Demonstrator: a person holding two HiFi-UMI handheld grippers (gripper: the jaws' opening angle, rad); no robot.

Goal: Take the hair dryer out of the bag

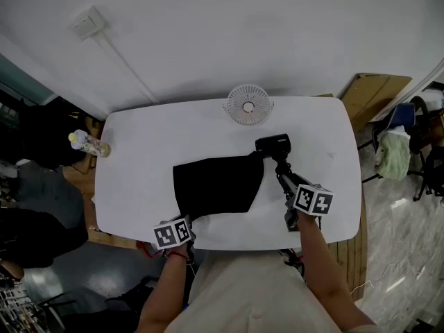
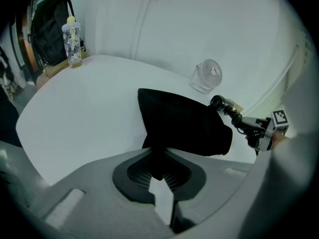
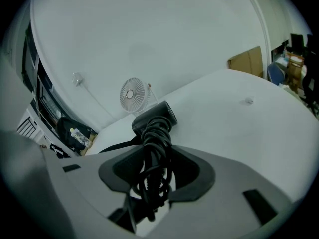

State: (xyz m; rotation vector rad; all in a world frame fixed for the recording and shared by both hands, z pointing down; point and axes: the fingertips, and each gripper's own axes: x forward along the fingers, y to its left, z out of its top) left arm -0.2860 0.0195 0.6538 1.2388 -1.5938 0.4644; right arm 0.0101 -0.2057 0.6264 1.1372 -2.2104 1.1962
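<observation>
A flat black bag (image 1: 218,184) lies mid-table, its open end toward the right. My left gripper (image 1: 189,220) is shut on the bag's near left corner; in the left gripper view the black cloth (image 2: 184,121) runs down between the jaws of this gripper (image 2: 158,171). The black hair dryer (image 1: 272,144) is just outside the bag's right end, head pointing away from me. My right gripper (image 1: 283,177) is shut on its handle, which has the cord wound round it. The right gripper view shows the corded handle between the jaws of that gripper (image 3: 152,183) and the dryer's head (image 3: 155,116) beyond.
A small white desk fan (image 1: 248,105) stands at the white table's (image 1: 139,144) far edge. A clear bottle (image 1: 89,143) stands at the left edge. Cardboard (image 1: 371,92) and a chair with cloth (image 1: 395,151) are off the right side. A dark backpack (image 2: 50,29) hangs beyond the bottle.
</observation>
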